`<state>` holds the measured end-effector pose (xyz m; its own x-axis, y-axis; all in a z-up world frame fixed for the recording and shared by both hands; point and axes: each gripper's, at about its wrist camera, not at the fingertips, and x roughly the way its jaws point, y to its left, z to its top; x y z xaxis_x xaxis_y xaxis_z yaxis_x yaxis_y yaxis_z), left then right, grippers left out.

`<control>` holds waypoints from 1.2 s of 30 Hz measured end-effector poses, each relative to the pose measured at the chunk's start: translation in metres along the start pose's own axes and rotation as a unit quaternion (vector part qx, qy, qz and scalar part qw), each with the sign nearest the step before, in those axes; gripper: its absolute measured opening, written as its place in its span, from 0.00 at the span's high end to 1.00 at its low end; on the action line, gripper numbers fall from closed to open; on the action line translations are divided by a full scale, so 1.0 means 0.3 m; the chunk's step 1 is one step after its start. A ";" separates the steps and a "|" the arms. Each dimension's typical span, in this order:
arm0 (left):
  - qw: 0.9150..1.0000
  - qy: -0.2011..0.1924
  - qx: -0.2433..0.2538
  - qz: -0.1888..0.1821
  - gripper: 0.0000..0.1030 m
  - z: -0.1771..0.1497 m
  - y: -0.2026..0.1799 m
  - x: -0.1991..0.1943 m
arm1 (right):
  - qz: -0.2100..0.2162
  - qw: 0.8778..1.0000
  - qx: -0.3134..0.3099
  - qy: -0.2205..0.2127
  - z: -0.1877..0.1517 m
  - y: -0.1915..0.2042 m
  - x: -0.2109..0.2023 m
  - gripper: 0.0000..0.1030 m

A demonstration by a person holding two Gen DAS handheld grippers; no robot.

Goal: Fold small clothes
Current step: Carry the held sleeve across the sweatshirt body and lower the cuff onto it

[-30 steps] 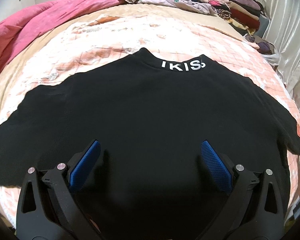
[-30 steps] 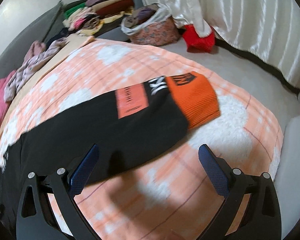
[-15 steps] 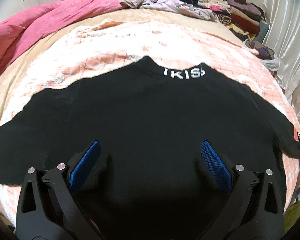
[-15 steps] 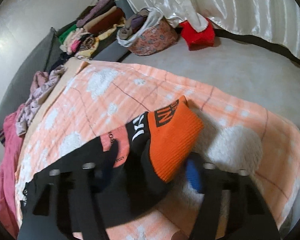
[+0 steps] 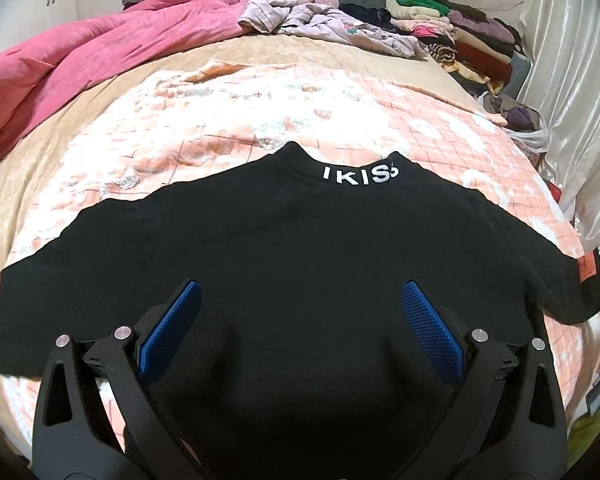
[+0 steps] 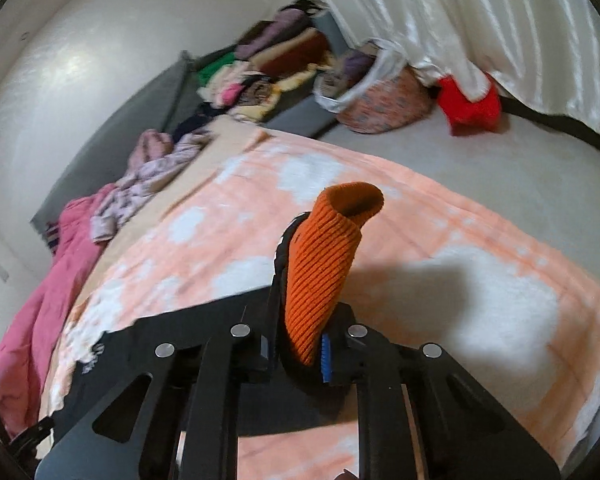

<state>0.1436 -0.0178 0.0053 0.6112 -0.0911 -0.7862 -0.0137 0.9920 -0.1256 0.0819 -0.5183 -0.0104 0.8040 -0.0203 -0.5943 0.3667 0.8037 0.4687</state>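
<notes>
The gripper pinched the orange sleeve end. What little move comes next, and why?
Probably carry it inward, over the black sweater. The right hand-held gripper is shut on the orange cuff, lifted off the blanket, while the body lies flat, sleeves spread wide. The left hand-held gripper is open above it.

Even indoor light; fisheye bends both views' edges into dark corners. The right view is motion-blurred, with a soft shadow on the bed (image 6: 480, 280) right of the right tongs (image 6: 300, 354).
</notes>
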 end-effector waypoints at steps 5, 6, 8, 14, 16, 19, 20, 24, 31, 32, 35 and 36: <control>1.000 -0.003 -0.005 -0.006 0.08 0.005 0.040 -0.025 | 0.048 0.998 -0.029 -0.002 -0.002 0.175 -0.021 0.87; 1.000 -0.004 -0.006 -0.008 0.08 0.005 0.047 -0.031 | 0.057 0.998 -0.033 -0.001 -0.003 0.204 -0.023 0.87; 1.000 -0.007 -0.008 -0.005 0.08 0.010 0.065 -0.044 | 0.071 0.997 -0.044 0.002 -0.011 0.272 -0.027 0.87; 1.000 -0.017 -0.025 -0.006 0.08 0.013 0.142 -0.090 | 0.114 0.990 -0.082 0.008 -0.051 0.477 -0.040 0.87; 0.999 -0.018 -0.029 -0.006 0.08 0.013 0.177 -0.104 | 0.126 0.988 -0.091 0.013 -0.071 0.541 -0.037 0.87; 0.999 -0.021 -0.035 -0.012 0.08 0.011 0.222 -0.118 | 0.146 0.983 -0.109 0.022 -0.104 0.649 -0.031 0.87; 0.999 -0.020 -0.037 -0.014 0.08 0.011 0.235 -0.119 | 0.153 0.981 -0.117 0.026 -0.116 0.690 -0.027 0.87; 0.998 -0.018 -0.047 -0.027 0.08 0.009 0.287 -0.127 | 0.176 0.974 -0.135 0.041 -0.173 0.806 -0.015 0.87; 0.997 -0.009 -0.059 -0.041 0.08 -0.004 0.354 -0.121 | 0.208 0.960 -0.170 0.073 -0.299 1.001 0.004 0.87; 0.997 -0.007 -0.063 -0.043 0.08 -0.006 0.366 -0.118 | 0.212 0.958 -0.175 0.078 -0.319 1.028 0.010 0.87; 0.996 -0.003 -0.074 -0.049 0.08 -0.014 0.400 -0.114 | 0.222 0.952 -0.185 0.097 -0.378 1.094 0.034 0.86; 0.996 -0.003 -0.076 -0.050 0.08 -0.016 0.409 -0.113 | 0.223 0.951 -0.189 0.102 -0.397 1.113 0.039 0.86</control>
<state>0.1174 0.1066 0.0135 0.6205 -0.1871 -0.7616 -0.0725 0.9533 -0.2932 0.1581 -0.1794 0.0612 0.7176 0.4586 -0.5242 -0.2161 0.8621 0.4584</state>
